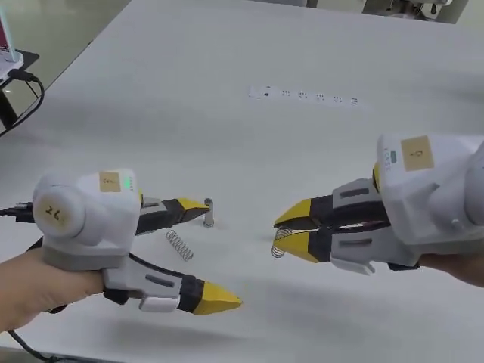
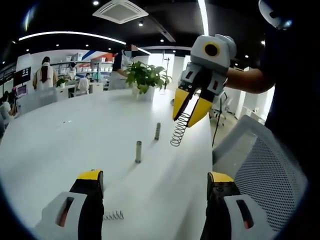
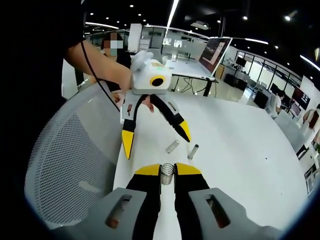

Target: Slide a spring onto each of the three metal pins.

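My right gripper (image 1: 278, 233) is shut on a small steel spring (image 1: 280, 246) that hangs from its yellow tips just above the white table (image 1: 227, 136). In the right gripper view the spring (image 3: 167, 173) stands pinched between the jaws of my right gripper (image 3: 167, 170). My left gripper (image 1: 215, 253) is open, holding nothing. A bare upright metal pin (image 1: 208, 213) stands by its far jaw, and a loose spring (image 1: 179, 244) lies between the jaws. In the left gripper view a second pin (image 2: 157, 131) behind the bare pin (image 2: 138, 151) looks ribbed, near the held spring (image 2: 178, 130).
A row of sockets (image 1: 302, 95) is set into the table farther back. A black cable (image 1: 23, 83) runs off the left edge. A grey mesh chair (image 2: 265, 170) stands close to the table's near edge. People and a potted plant (image 2: 145, 75) are far behind.
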`<state>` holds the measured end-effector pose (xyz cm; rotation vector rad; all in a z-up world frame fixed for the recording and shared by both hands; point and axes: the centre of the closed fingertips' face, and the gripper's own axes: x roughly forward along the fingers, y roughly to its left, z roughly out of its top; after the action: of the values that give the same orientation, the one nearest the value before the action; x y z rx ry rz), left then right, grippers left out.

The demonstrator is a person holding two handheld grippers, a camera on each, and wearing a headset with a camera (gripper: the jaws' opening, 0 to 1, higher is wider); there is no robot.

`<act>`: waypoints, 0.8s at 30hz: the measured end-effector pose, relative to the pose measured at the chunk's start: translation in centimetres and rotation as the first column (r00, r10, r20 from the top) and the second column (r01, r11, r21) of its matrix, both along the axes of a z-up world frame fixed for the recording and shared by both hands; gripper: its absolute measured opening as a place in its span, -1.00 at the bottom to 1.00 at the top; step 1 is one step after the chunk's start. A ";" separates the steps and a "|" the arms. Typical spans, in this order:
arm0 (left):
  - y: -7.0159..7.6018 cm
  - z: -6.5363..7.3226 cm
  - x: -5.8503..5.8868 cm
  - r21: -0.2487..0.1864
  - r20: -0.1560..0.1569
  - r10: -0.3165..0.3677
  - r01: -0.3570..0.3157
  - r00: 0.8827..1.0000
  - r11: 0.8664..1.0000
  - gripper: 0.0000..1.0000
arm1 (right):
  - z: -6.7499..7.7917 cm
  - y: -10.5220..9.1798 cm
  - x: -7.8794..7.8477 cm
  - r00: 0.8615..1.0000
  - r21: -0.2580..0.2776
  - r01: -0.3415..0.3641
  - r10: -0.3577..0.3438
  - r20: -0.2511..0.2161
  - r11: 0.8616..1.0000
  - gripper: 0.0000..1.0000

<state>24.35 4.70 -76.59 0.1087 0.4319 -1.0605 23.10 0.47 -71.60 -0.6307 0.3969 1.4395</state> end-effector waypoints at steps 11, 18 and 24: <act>1.6 0.0 0.2 -0.003 -0.008 0.057 -0.057 0.998 0.998 0.84 | -0.1 -0.4 0.3 1.000 -0.007 0.005 -0.005 0.021 1.000 -0.88; 2.1 0.2 0.4 -0.007 -0.008 0.082 -0.082 0.997 0.997 0.94 | -0.2 -0.7 0.5 1.000 -0.006 0.019 -0.019 0.021 1.000 -0.88; 2.8 -0.3 0.3 0.006 -0.021 0.100 -0.100 0.995 0.995 0.96 | -0.4 -0.8 0.6 0.999 -0.011 0.024 -0.023 0.022 1.000 -0.88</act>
<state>24.61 7.52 -76.90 0.0788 0.4548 -0.9630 23.67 -0.34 -72.03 -0.6479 0.3944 1.4080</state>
